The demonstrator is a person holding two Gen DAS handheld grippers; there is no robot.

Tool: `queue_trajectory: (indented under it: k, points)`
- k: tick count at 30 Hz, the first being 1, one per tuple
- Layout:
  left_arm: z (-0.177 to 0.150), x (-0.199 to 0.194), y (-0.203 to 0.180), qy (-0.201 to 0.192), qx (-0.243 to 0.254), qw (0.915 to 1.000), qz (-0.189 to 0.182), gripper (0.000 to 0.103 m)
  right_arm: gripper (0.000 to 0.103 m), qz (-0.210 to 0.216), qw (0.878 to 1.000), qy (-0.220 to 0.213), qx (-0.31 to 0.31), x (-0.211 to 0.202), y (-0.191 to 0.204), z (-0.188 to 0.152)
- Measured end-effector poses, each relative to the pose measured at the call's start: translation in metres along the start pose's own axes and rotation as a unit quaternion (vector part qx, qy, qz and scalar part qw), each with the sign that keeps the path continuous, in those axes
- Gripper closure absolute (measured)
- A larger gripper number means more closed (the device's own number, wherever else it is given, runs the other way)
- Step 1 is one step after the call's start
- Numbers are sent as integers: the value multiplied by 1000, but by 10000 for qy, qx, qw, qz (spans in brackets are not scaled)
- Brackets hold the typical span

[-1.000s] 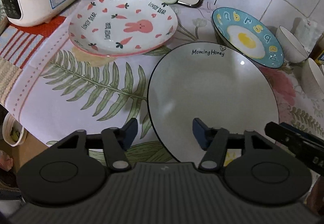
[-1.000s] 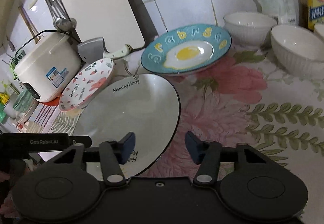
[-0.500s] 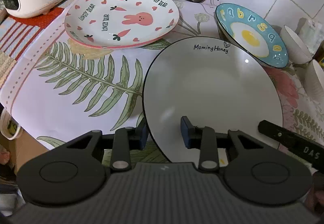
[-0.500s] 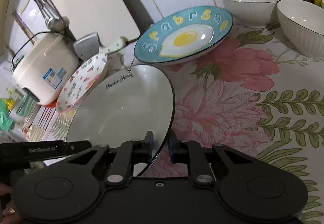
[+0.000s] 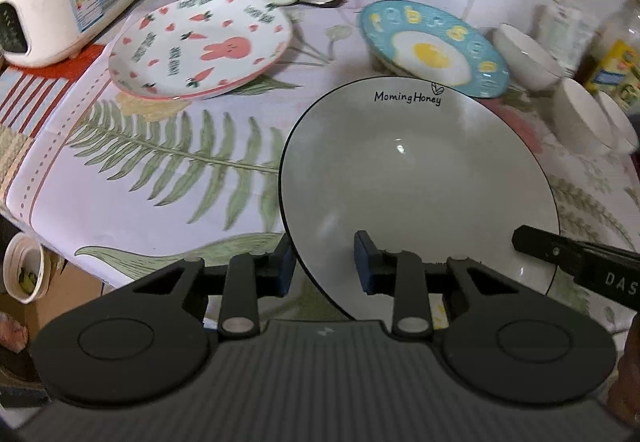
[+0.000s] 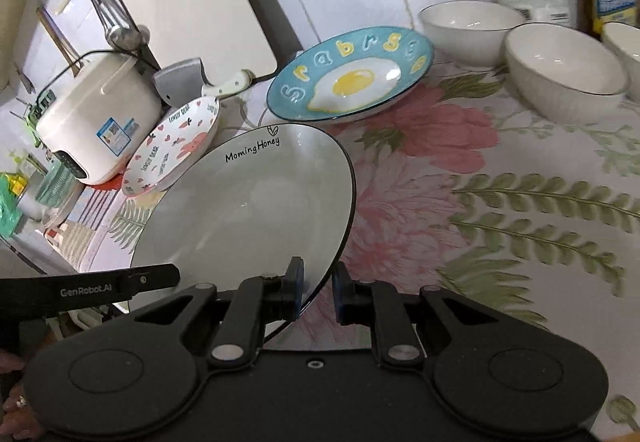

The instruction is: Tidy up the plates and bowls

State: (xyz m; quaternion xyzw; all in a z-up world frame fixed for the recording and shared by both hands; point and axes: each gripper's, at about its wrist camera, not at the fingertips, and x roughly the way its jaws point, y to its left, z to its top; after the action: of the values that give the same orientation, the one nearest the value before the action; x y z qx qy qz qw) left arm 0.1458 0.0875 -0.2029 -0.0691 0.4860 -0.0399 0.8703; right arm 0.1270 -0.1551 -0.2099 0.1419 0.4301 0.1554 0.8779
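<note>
The white plate point(image 5: 416, 178) with the black rim filled the lower right middle of my left camera's frame, its lettered edge pointing away toward the wall. I had my left gripper point(image 5: 326, 266) pinching its near left rim, one blue pad under the edge and the other on the inner face; the jaws had just been closing onto it. In my right camera's frame the same plate point(image 6: 248, 210) sat left of centre, and my right gripper point(image 6: 318, 294) was clamped on its near right rim, fingers pressed almost together with the thin edge between them. Both grippers angled steeply down at the tablecloth point(image 5: 160, 178), and each one's black finger showed at the edge of the other's view. Beyond the plate, the bunny plate point(image 5: 200, 46) lay upper left, the blue egg plate point(image 5: 432, 46) upper right and just behind the white rim. White bowls point(image 6: 560, 70) stood at the upper right of the right view, the rice cooker point(image 6: 100, 114) at far left.
</note>
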Motion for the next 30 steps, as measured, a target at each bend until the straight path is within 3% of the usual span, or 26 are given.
queue_trajectory:
  k: [6, 18, 30]
  points:
    - [-3, -12, -36, -10, 325, 9994, -120, 73, 84, -75, 9998, -145, 101, -31, -21, -5]
    - [-4, 1, -91, 137, 645, 9970, -414, 73, 83, -363, 9987, -232, 263, -63, -67, -11]
    - [-11, 31, -114, 336, 846, 9951, -378, 73, 82, -598, 9969, -37, 505, -53, -97, -20]
